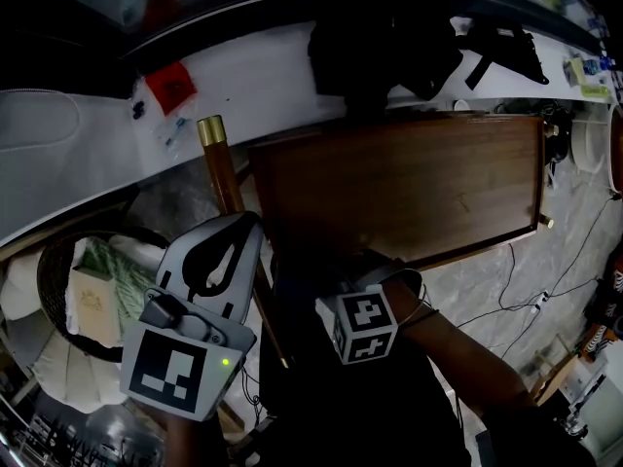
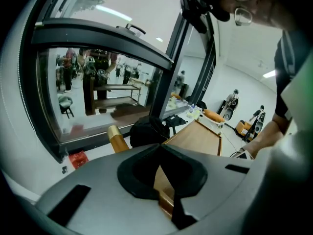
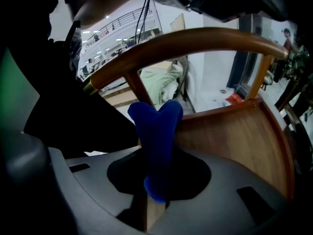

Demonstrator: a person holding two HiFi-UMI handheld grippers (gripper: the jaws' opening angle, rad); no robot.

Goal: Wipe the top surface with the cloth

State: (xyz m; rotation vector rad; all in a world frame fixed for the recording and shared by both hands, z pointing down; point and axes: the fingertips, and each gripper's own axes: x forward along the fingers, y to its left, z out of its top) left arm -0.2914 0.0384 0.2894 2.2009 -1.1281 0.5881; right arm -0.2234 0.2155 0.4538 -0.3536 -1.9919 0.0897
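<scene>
Head view first: at 9 o'clock sits a dark round basket (image 1: 46, 261), and inside it there's green patterned fabric (image 1: 119, 267) lying against a cream packet (image 1: 91, 305). Pale cushions are tucked round its lower side.

Over to the right gripper (image 3: 157, 153), and it's clenched tight on the blue cloth (image 3: 155, 126). The cloth sticks up between the jaws in a forked tuft, held off the wood above the near edge of the wooden top (image 1: 399, 188). From the head, only that gripper's marker cube shows at 6 o'clock. Its jaws and the cloth are lost in shadow there.

The left gripper (image 2: 159, 150) is closed too, tips meeting with nothing between them. It hovers at 8 o'clock beside a wooden post with a brass cap (image 1: 212, 128).

The top runs from centre out to 2 o'clock, open wood with a raised lip along its rim. Its far edge sits near a white ledge carrying a black bag (image 1: 380, 42) and a red packet (image 1: 172, 86). At 4 o'clock, cables (image 1: 516, 300) trail across the marbled floor past the near-right corner. The picture's lower middle is too dark to read.
</scene>
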